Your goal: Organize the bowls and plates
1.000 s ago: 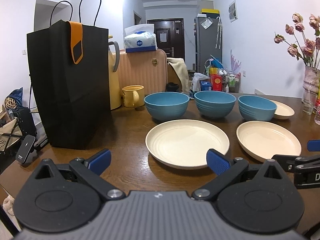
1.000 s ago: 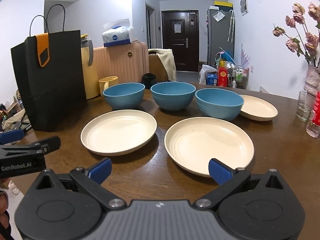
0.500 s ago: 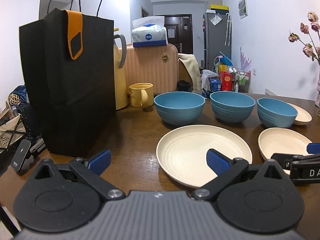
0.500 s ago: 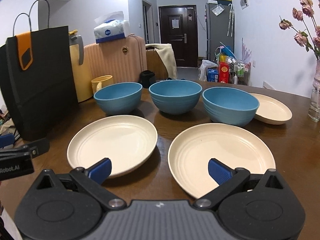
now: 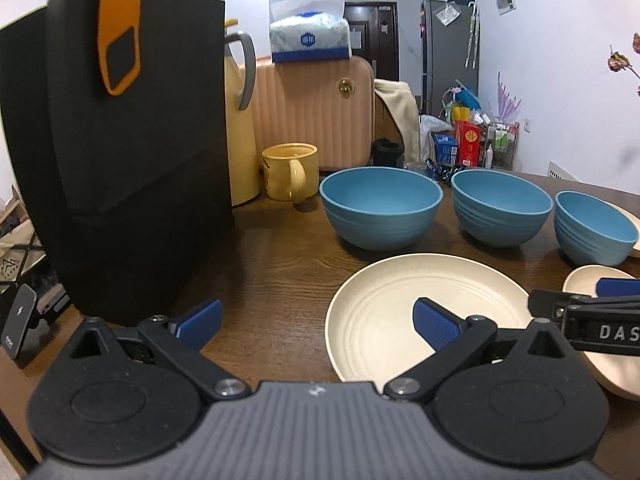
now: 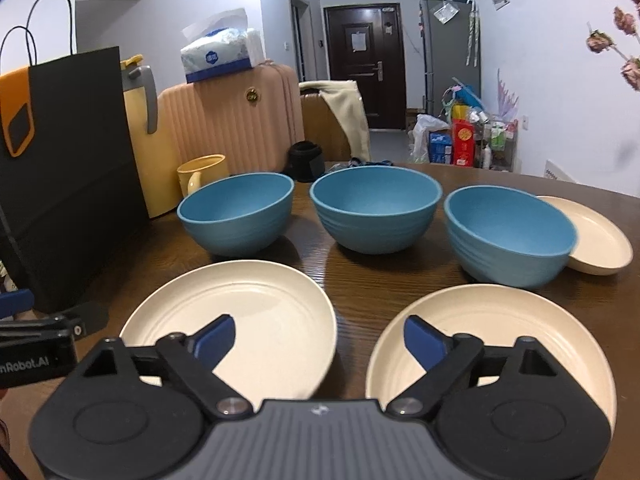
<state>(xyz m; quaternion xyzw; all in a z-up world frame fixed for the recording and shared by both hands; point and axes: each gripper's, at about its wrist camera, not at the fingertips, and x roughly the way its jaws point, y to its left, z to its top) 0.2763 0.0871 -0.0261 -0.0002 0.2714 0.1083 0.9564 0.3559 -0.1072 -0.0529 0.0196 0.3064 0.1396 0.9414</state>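
1. Dark brown wooden table (image 6: 360,280) carried everything in the scene.
2. Tall black paper bag with an orange strap (image 5: 120,152) stood at the far left of the table, upright.
3. Peach ribbed suitcase (image 6: 232,128) stood beyond the far edge, with a tissue pack (image 6: 220,56) on top.
4. Pale yellow jug with a grey handle (image 5: 240,128) stood just right of the bag; a yellow mug (image 5: 290,172) stood beside it.
5. Two large cream round plates lay side by side on the near part of the table, apart: the left cream plate (image 6: 256,312) and the right cream plate (image 6: 500,328).
6. Three blue ribbed bowls stood in a row behind the plates: left blue bowl (image 6: 236,216), middle blue bowl (image 6: 376,208), right blue bowl (image 6: 508,236).
7. A third, smaller-looking cream plate (image 6: 600,236) lay far right, partly hidden behind the right blue bowl.
8. Right gripper (image 6: 316,340) hung low over the gap between the two near plates. Jaws had just been closing a little, though they were wide apart with nothing between them.
9. Left gripper (image 5: 316,320) hung near the left cream plate's left edge, jaws spread wide, gripping nothing.
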